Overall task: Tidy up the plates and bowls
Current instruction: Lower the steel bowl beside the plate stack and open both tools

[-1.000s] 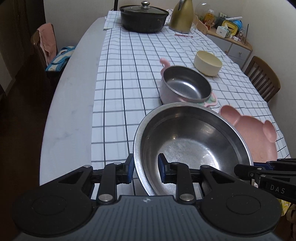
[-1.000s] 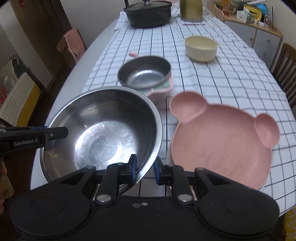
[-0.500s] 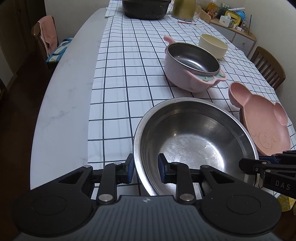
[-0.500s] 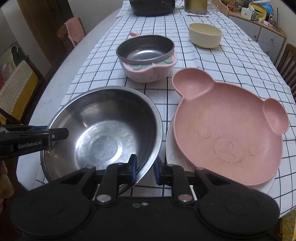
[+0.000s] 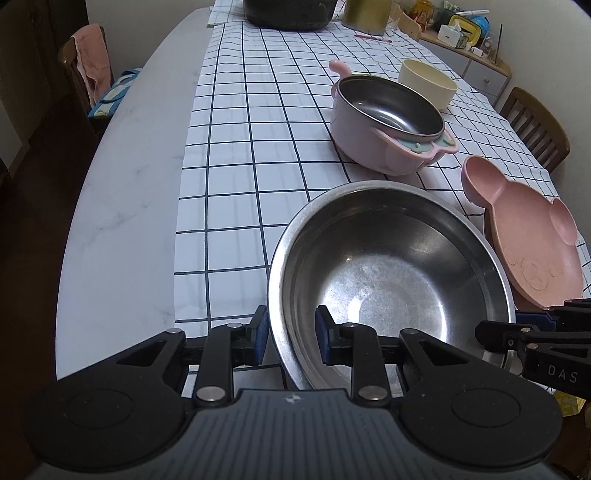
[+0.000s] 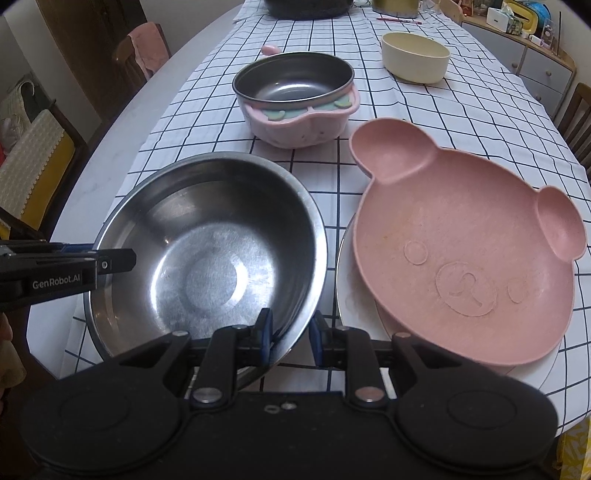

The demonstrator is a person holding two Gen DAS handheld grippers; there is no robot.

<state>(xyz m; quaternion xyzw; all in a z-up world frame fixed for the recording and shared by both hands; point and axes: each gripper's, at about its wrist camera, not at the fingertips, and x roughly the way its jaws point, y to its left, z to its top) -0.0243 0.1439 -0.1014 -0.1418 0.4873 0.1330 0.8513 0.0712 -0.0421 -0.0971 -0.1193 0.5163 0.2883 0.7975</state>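
A large steel bowl is near the table's front edge. My left gripper is shut on its left rim. My right gripper is shut on its right rim. A pink bear-shaped plate lies on a white plate just right of the bowl. A pink bowl with a steel liner stands behind. A cream bowl stands farther back.
A checked cloth covers the white table. A black lidded pot and a gold kettle stand at the far end. Chairs stand at the left and right.
Both grippers have come down and back with the steel bowl. It now sits low beside the pink bear plate. Both stay shut on its rim.
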